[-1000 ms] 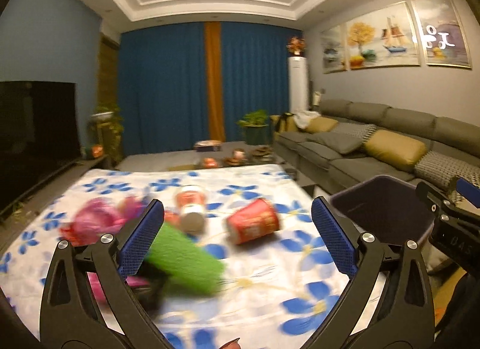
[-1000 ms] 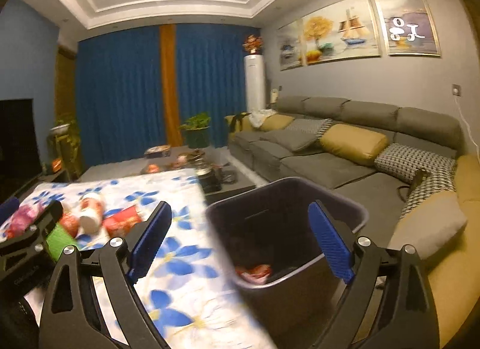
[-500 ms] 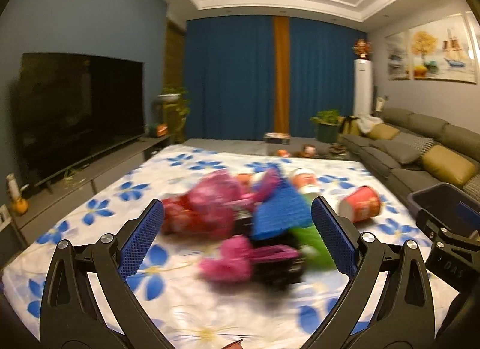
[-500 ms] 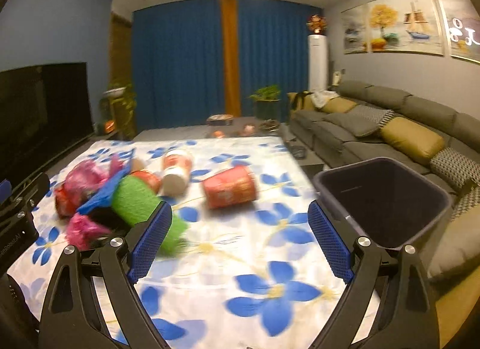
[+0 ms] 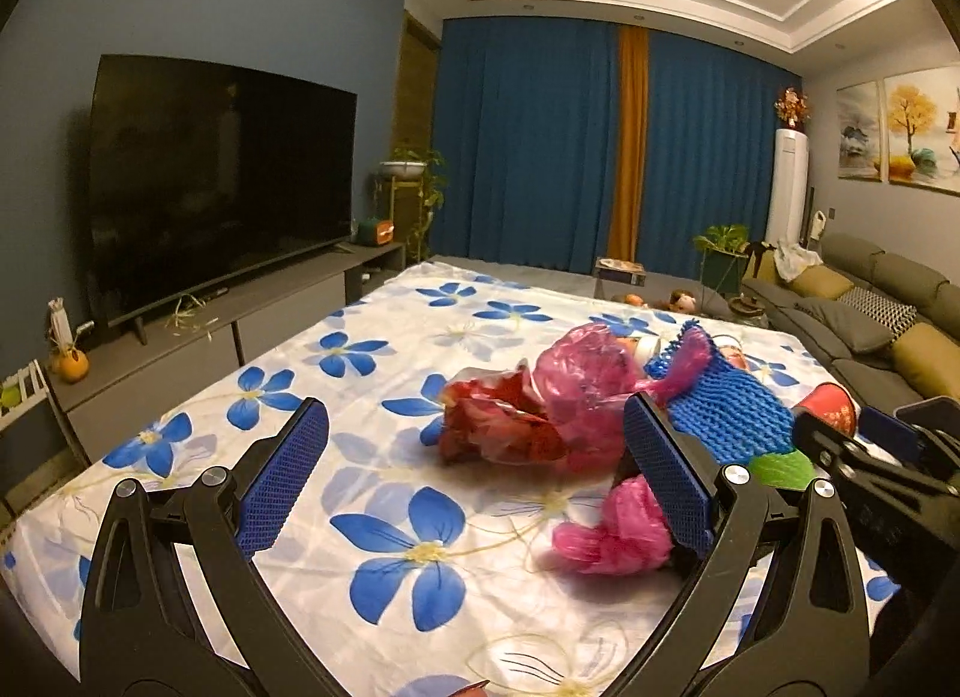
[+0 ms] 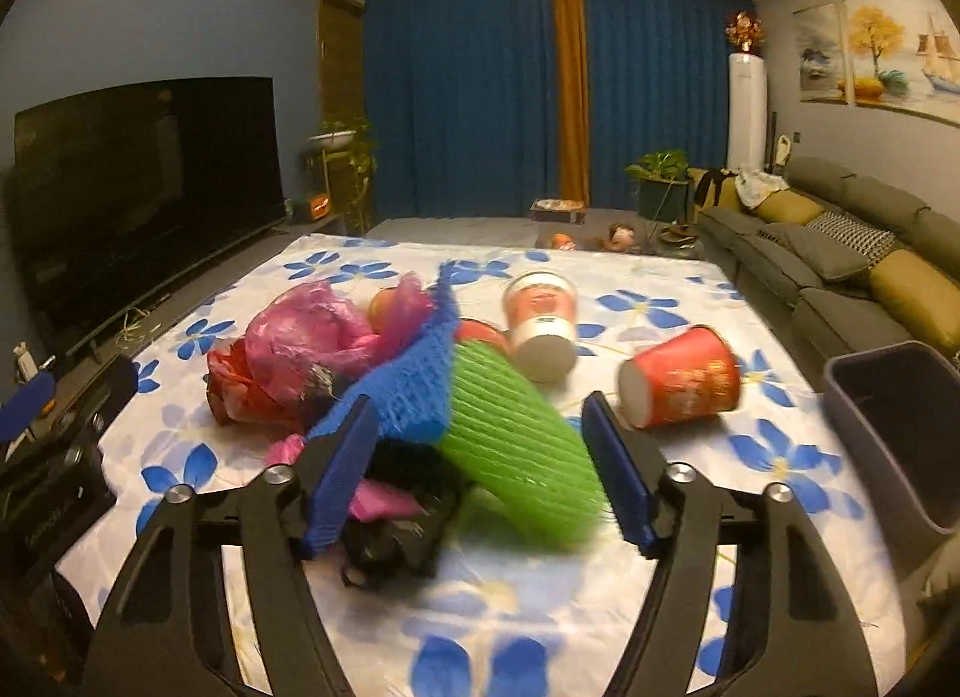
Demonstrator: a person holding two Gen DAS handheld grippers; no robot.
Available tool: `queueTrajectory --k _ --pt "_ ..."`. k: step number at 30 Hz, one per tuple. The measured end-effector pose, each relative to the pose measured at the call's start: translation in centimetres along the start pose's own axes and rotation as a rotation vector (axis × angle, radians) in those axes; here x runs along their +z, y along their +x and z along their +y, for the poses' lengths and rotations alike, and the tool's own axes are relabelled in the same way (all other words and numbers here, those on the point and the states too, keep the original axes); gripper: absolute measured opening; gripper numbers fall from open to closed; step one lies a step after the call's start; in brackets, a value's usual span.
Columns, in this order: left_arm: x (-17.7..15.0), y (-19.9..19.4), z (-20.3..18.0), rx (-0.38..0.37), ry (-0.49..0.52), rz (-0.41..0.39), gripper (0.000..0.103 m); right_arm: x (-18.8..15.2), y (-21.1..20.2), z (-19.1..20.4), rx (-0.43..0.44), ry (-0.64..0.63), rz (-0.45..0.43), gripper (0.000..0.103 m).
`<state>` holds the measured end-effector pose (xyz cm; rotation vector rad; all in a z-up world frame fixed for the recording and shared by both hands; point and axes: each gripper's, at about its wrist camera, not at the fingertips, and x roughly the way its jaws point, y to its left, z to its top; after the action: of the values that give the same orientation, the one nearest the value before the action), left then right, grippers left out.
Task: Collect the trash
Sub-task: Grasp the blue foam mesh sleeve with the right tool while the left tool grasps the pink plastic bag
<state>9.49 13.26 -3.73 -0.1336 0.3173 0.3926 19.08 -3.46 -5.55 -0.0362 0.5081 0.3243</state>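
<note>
Two grippers over trash pile on flowered tablecloth [image 6: 540,625].
Right gripper [image 6: 480,469] jaws just narrowing around green sleeve [image 6: 516,445], no firm clamp seen; left gripper [image 5: 474,475] released, frame centre.

We look low and close along each gripper's fingers across the white blue-flowered tablecloth [image 5: 384,373] toward the blue curtains [image 6: 468,91], both views sharing the mid-cloth trash pile [image 6: 336,349].
</note>
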Motion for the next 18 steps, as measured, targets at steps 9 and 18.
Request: queueTrajectory --k 9,18 --pt "-0.6 1.0 -0.5 -0.05 0.006 0.011 0.097 -0.2 2.5 1.0 0.056 -0.006 0.056 0.008" --pt "-1.1 0.9 -1.9 -0.142 0.031 0.013 0.097 0.6 -2.3 -0.7 0.047 -0.002 -0.08 0.006"
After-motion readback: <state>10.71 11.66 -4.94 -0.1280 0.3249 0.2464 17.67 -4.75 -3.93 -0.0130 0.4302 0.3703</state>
